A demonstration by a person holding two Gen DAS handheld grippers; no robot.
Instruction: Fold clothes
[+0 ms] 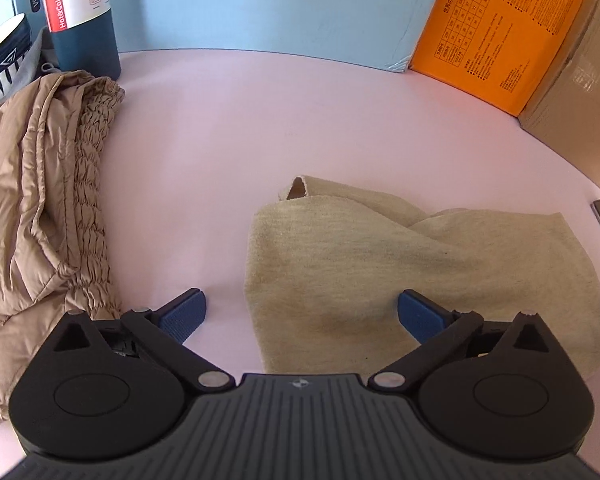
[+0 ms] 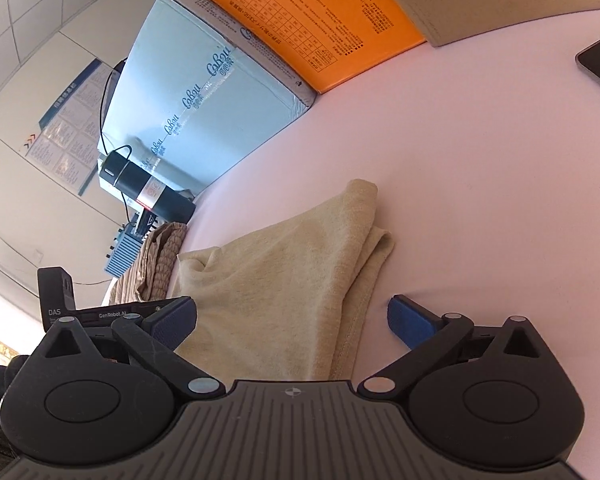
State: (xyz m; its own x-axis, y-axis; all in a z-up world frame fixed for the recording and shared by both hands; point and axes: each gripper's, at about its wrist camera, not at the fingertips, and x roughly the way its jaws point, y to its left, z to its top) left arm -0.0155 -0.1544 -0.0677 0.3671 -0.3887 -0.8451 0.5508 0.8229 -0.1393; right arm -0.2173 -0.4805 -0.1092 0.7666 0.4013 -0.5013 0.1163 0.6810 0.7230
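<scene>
My left jaws (image 1: 300, 312) and right jaws (image 2: 292, 320) both stand wide apart, holding nothing, each hanging low over the beige cloth (image 1: 400, 264) that lies bunched in loose layers on the pink tabletop (image 1: 240, 140). It looks soft, light and limp, likely to sag and slide, so I would pinch it at a hemmed edge or corner (image 2: 358, 320), not mid-panel. Whether it is half-folded or just crumpled, I cannot tell. A tan ruched garment (image 1: 40, 200) lies heaped to the left. The tabletop looks smooth; a flask (image 1: 84, 16), blue box (image 1: 260, 4) and orange box (image 1: 496, 28) crowd its far edge.
</scene>
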